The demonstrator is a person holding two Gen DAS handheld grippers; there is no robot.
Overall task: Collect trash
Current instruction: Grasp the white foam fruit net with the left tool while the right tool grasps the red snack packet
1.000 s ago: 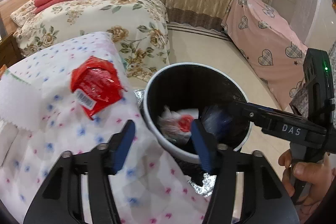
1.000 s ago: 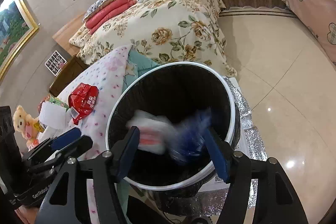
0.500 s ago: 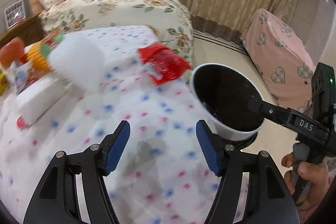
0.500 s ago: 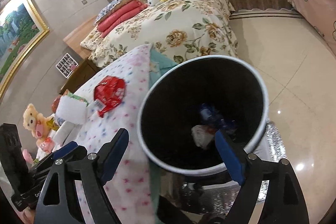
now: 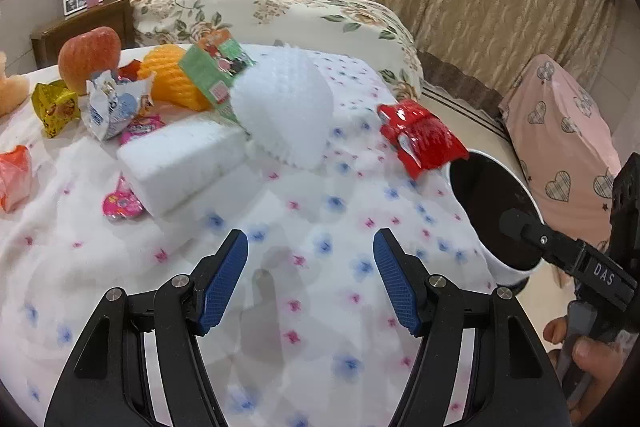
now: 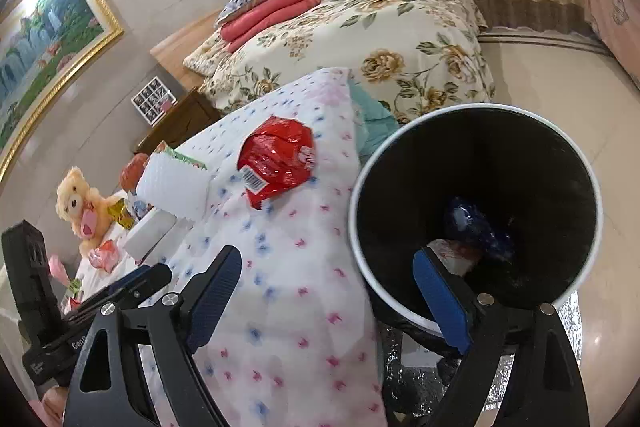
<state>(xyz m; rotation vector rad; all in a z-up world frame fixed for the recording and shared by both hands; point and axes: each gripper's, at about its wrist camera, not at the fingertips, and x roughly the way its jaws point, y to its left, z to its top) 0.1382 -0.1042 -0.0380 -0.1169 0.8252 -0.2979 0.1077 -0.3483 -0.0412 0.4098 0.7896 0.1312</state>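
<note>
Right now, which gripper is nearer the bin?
Right. The right gripper hangs at the bin; the left gripper hovers over the tablecloth, farther off. Both have just been opening, empty.

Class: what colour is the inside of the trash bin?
Black inside the trash bin, with a white rim; clearest in the right wrist view.

A red foil wrapper (image 5: 422,139) lies on a white tablecloth (image 5: 320,267) dotted with blue and pink flowers. The trash bin (image 6: 476,215) is black inside with a white rim. The bedspread (image 5: 304,15) is cream with golden roses, and the gripper pads (image 5: 224,281) are blue.
</note>
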